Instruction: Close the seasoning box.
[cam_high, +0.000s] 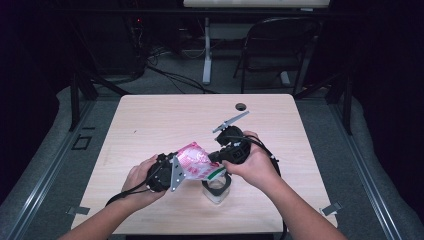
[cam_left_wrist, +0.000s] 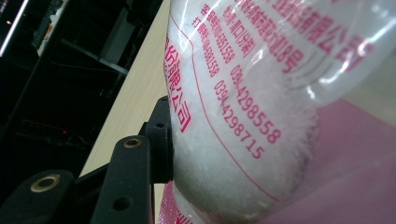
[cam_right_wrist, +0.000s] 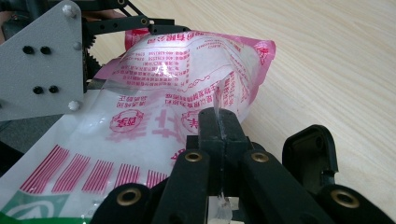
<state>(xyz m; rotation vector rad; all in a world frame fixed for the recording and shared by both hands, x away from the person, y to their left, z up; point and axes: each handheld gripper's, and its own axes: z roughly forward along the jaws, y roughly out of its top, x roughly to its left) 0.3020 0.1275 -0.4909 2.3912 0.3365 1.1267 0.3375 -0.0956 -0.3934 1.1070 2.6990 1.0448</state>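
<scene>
A pink and white printed plastic bag (cam_high: 196, 164) of white granules hangs between both grippers above the table. My left gripper (cam_high: 181, 169) is shut on the full end of the bag, and one black pad (cam_left_wrist: 161, 140) presses into its side while the other jaw is hidden behind it. At the bag's other end, my right gripper (cam_right_wrist: 223, 128) has its jaws pinched together on a clear edge of the bag (cam_right_wrist: 187, 84). Under the bag stands a clear glass jar (cam_high: 218, 191), just below my right hand.
The light wooden table (cam_high: 150, 115) has a small round hole (cam_high: 241, 106) near its far edge. A black chair (cam_high: 280, 45) and a white desk leg (cam_high: 206, 50) stand beyond the table. Cables trail from both grippers toward the near edge.
</scene>
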